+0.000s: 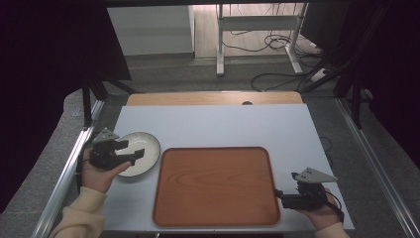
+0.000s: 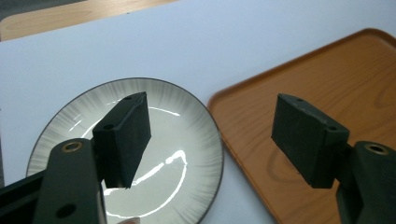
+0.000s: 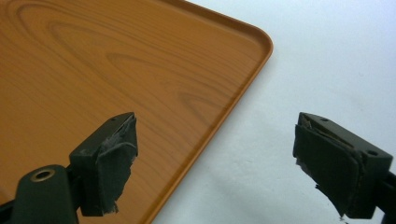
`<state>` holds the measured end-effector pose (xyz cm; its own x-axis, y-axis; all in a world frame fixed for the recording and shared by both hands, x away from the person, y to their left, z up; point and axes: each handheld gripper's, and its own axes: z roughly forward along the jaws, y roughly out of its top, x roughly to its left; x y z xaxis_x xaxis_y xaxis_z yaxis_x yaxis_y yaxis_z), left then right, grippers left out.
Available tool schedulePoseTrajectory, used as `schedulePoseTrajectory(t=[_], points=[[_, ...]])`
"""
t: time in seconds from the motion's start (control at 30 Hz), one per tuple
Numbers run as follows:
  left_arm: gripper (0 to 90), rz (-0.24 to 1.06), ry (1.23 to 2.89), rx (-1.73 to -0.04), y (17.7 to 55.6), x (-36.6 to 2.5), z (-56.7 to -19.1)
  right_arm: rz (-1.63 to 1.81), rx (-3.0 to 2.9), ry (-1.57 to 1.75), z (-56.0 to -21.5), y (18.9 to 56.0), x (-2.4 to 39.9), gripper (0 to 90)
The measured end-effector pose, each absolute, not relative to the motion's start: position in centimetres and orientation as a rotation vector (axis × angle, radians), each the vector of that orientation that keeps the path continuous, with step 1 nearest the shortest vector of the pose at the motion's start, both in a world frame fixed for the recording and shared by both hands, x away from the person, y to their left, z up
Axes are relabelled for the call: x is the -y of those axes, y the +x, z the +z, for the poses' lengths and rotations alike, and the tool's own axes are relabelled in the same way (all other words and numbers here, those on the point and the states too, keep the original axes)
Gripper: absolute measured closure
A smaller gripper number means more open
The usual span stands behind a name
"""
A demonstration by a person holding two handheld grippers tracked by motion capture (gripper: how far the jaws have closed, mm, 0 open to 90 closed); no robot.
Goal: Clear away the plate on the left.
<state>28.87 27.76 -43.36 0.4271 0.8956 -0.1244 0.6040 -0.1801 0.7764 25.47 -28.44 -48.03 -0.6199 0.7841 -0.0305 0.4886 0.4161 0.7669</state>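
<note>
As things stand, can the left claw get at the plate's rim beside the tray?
Probably yes. The left claw hangs open over the plate, one jaw above the plate and the other toward the wooden tray. A strip of white table separates plate and tray, so nothing blocks that rim.

White table (image 1: 213, 126), cables (image 1: 277, 42) behind

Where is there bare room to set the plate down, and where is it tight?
The wooden tray is bare all over. The white table is free beyond the tray's far rim. It is tight at the left, where the plate nearly meets the tray and the left gripper hangs over it; the right gripper crowds the tray's right edge.
</note>
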Motion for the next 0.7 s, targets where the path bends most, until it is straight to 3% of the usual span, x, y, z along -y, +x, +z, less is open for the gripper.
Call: schedulePoseTrajectory(t=[0.7], points=[[26.3,0.467,1.891,-1.385,32.4,-30.7,-45.1,1.031,-2.294,1.084,-48.2,25.5,28.5,13.9]])
